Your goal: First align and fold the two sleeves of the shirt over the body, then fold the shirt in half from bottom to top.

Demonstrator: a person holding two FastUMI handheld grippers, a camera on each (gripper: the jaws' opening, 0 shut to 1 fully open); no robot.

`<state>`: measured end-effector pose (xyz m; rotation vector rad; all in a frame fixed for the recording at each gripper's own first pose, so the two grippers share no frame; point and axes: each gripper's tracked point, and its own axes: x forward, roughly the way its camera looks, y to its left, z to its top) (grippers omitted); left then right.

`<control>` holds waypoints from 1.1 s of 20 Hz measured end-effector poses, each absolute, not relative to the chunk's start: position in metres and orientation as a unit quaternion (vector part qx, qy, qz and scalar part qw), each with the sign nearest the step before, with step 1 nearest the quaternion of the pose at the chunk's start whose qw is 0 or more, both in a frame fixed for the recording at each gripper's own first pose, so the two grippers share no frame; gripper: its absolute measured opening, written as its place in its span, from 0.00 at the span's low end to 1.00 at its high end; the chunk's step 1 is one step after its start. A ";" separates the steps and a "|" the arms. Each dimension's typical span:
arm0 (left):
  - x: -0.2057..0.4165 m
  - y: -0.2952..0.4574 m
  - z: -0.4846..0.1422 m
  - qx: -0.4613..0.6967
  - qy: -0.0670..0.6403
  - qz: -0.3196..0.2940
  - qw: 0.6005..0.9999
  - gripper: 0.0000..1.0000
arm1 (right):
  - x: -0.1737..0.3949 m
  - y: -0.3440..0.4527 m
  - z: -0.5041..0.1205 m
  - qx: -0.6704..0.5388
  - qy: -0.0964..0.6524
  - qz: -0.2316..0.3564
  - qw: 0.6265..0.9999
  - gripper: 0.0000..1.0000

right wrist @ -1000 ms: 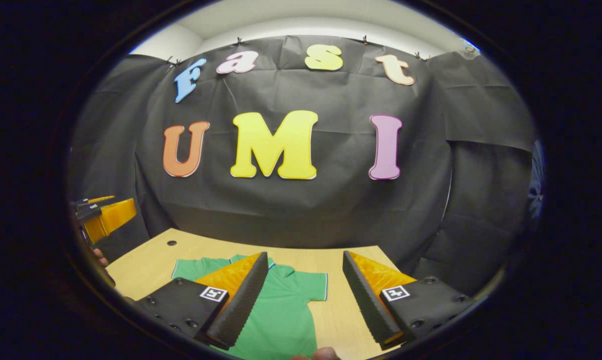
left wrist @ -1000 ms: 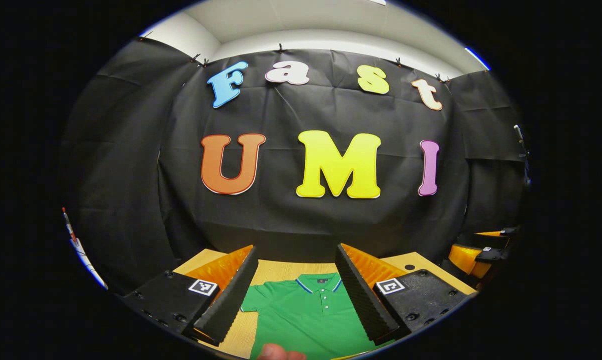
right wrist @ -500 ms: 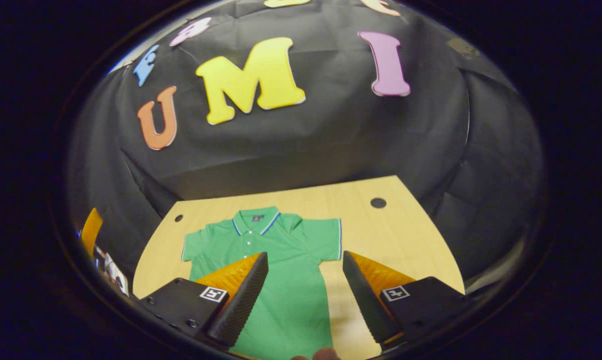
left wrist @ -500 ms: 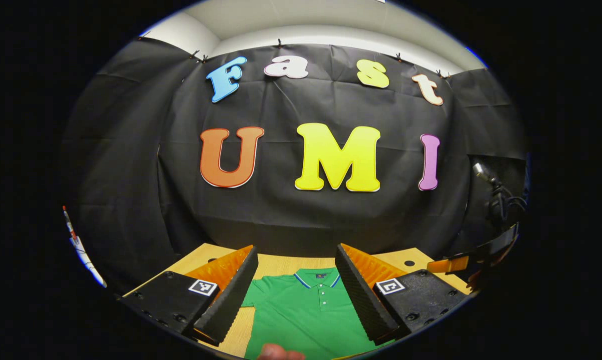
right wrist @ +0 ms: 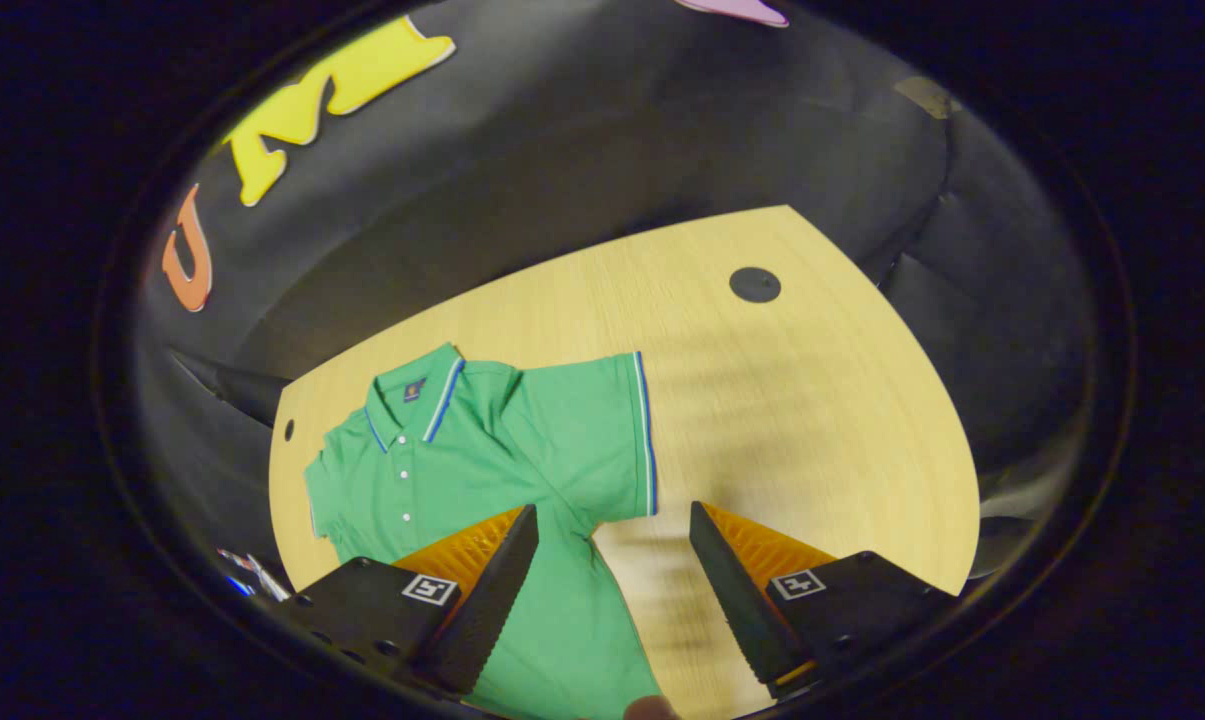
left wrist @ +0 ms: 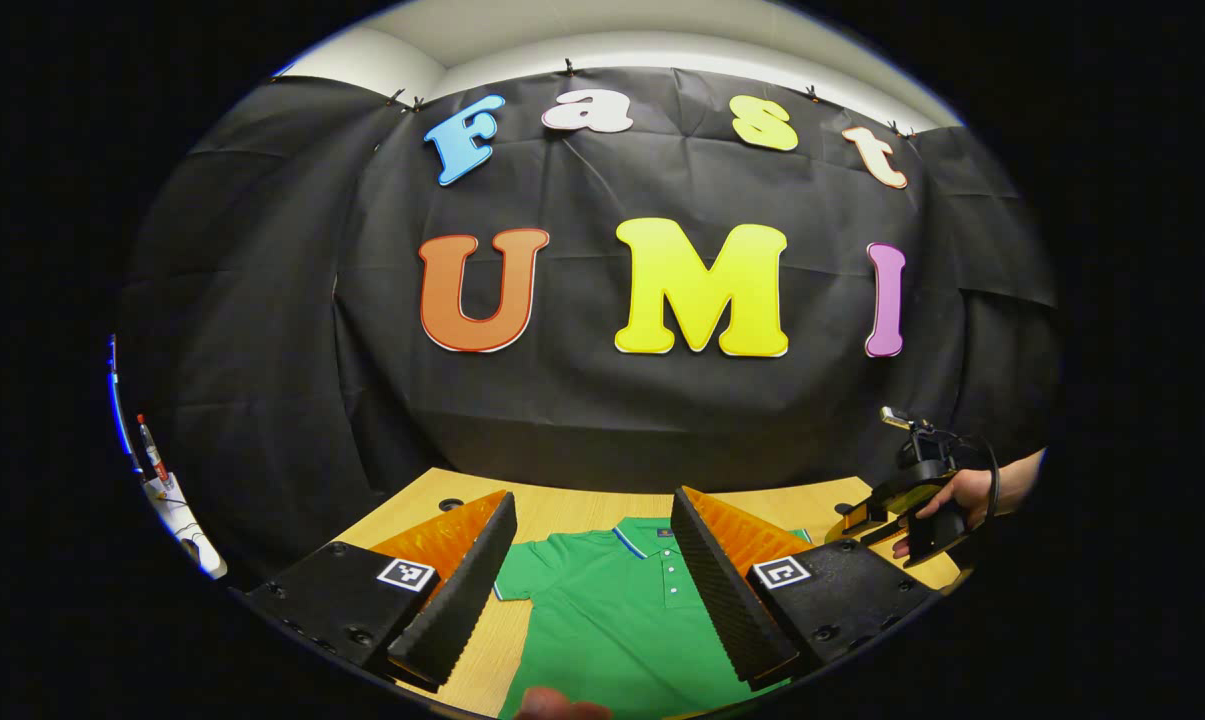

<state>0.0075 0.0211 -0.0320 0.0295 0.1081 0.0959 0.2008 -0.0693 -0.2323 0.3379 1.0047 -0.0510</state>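
Note:
A green polo shirt (right wrist: 482,460) with blue-trimmed collar and sleeve hems lies flat and face up on the wooden table (right wrist: 792,400), both short sleeves spread out. My right gripper (right wrist: 612,575) is open, tilted down above the shirt's right sleeve (right wrist: 602,440) and armpit, holding nothing. In the left gripper view the shirt (left wrist: 602,610) lies between the fingers of my left gripper (left wrist: 592,575), which is open and raised above the table's near side. The right gripper (left wrist: 897,500) also appears there at the far right, held by a hand (left wrist: 962,490).
A black cable hole (right wrist: 755,285) sits in the table beyond the right sleeve, another hole (right wrist: 289,430) near the left edge. Black cloth walls the booth behind the table. A fingertip (left wrist: 552,705) pokes in at the bottom edge.
The right gripper has pitched steeply downward and moved over the shirt's right sleeve; the table now dominates its view. The left gripper shifted slightly, staying open and high.

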 end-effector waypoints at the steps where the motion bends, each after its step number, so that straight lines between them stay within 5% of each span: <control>1: 0.007 0.022 -0.034 0.015 0.059 0.051 0.997 0.99 | 0.211 -0.071 -0.240 0.160 0.488 -0.024 0.858 0.97; 8: 0.006 0.034 -0.052 0.012 0.090 0.074 0.993 0.99 | 0.251 -0.068 -0.281 0.157 0.559 -0.032 0.813 1.00; 10: 0.006 0.038 -0.054 0.015 0.094 0.081 0.992 1.00 | 0.254 -0.066 -0.288 0.151 0.574 -0.031 0.804 0.89; 12: 0.004 0.042 -0.054 0.013 0.095 0.088 0.991 1.00 | 0.251 -0.062 -0.295 0.147 0.591 -0.035 0.792 0.67; 13: 0.005 0.044 -0.056 0.011 0.097 0.091 0.991 1.00 | 0.246 -0.061 -0.301 0.137 0.605 -0.039 0.784 0.78; 14: 0.005 0.046 -0.058 0.010 0.100 0.094 0.991 1.00 | 0.248 -0.066 -0.302 0.123 0.603 -0.046 0.787 0.78; 16: 0.004 0.050 -0.060 0.005 0.104 0.098 0.990 0.99 | 0.249 -0.070 -0.305 0.113 0.604 -0.062 0.786 0.57; 17: 0.004 0.050 -0.062 0.004 0.104 0.099 0.990 1.00 | 0.246 -0.073 -0.306 0.117 0.608 -0.074 0.782 0.56; 20: 0.005 0.053 -0.065 -0.003 0.109 0.103 0.989 0.99 | 0.244 -0.075 -0.306 0.127 0.614 -0.076 0.775 0.24; 21: 0.005 0.053 -0.069 -0.004 0.112 0.104 0.988 0.99 | 0.245 -0.070 -0.309 0.140 0.615 -0.071 0.773 0.31; 22: 0.005 0.055 -0.070 -0.005 0.114 0.105 0.988 1.00 | 0.244 -0.068 -0.306 0.144 0.614 -0.075 0.772 0.07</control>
